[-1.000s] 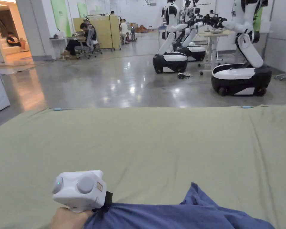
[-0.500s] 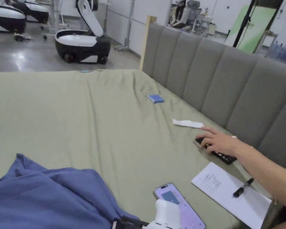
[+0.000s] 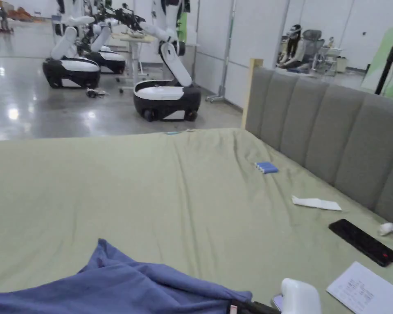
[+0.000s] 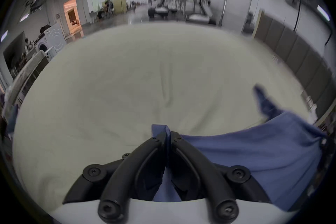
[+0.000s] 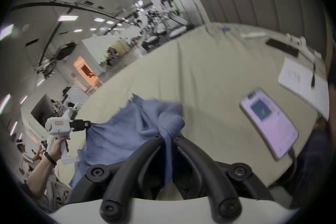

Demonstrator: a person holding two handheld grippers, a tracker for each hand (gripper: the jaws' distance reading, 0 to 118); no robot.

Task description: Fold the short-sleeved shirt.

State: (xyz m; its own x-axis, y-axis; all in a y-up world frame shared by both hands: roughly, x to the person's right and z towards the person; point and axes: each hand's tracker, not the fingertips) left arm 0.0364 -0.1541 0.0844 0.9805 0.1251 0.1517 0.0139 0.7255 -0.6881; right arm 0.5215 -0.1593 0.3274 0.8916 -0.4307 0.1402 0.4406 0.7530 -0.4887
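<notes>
Blue shirt (image 3: pixel 122 286) lay bunched on the bed (image 3: pixel 150 192)'s near edge. Left hand-held gripper (image 4: pixel 168 134) and right hand-held gripper (image 5: pixel 168 137) each pinched its fabric, jaws closed.

Shirt (image 3: pixel 122 286): soft matt blue cloth, creased. Bed sheet (image 3: pixel 150 196): matt olive cloth. Headboard (image 3: pixel 335 135): grey padded fabric. Floor (image 3: pixel 68 118): glossy. Left gripper (image 4: pixel 168 134): matt black plastic.
</notes>
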